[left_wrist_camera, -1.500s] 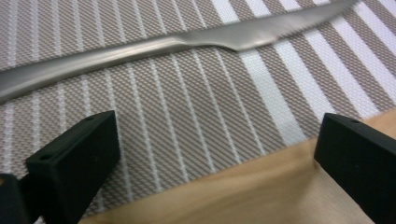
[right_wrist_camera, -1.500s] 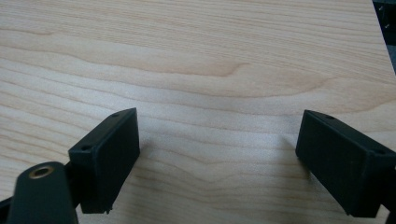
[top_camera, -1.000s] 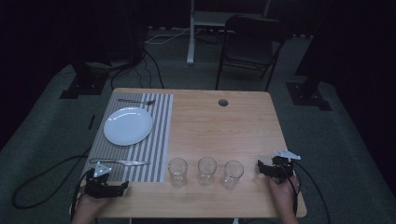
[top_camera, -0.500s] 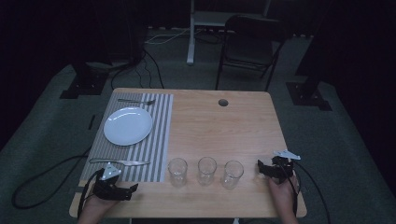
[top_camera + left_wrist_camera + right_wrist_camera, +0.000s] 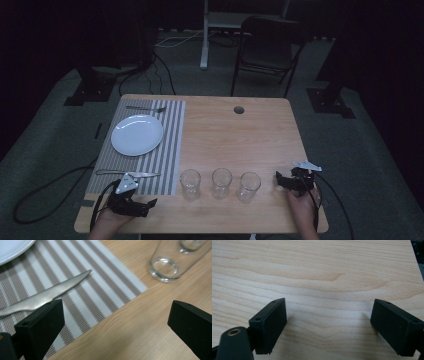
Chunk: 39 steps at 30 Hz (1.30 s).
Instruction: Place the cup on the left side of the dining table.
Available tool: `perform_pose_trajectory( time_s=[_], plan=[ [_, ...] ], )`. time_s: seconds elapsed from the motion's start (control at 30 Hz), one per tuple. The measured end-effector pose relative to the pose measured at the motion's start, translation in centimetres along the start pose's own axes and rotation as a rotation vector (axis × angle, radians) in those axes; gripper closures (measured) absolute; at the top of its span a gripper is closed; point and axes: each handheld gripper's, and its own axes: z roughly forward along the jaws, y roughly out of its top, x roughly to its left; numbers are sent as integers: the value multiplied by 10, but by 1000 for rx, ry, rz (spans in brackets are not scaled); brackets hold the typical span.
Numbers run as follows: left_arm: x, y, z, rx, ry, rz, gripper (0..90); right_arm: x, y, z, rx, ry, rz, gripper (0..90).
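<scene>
Wooden tabletop carries both hands low at its near edge: left tongs spread, aimed at the nearest glass just ahead; right tongs spread, beside the last glass.

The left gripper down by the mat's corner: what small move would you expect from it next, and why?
Probably a short push forward toward the nearest glass. The left gripper is open, its fingers wide apart and holding nothing, and in the left gripper view that glass stands ahead of them on bare wood just past the placemat. The knife lies off to one side, so it seems less likely.
</scene>
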Motion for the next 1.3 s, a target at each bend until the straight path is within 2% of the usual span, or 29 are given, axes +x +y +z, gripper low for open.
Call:
perform_pose_trajectory(
  time_s=[0.33, 0.47, 0.63, 0.67, 0.73, 0.9, 0.97, 1.3],
  plan=[
    [-12, 15, -1, -29, -14, 44, 37, 0, 0, 0, 0, 0, -1, 132],
    [-17, 20, 0, -57, -48, 44, 36, 1, 0, 0, -1, -7, 5, 132],
    [-24, 29, 1, -57, -56, 83, 37, 1, 0, 0, 0, -7, 6, 132],
    [-25, 31, 0, -65, -49, 84, 37, 1, 0, 0, 0, -7, 6, 132],
    [-26, 35, 0, -75, -64, 85, 37, 1, 0, 0, 0, -7, 6, 132],
    [-30, 43, 0, -74, -80, 107, 37, 1, 0, 0, -1, -7, 6, 132],
    [-34, 49, 1, -67, -88, 129, 37, 1, 0, 0, 0, -7, 6, 132],
    [-45, 68, 3, -81, -116, 168, 37, 1, 0, 0, 0, -7, 6, 132]
  ],
)
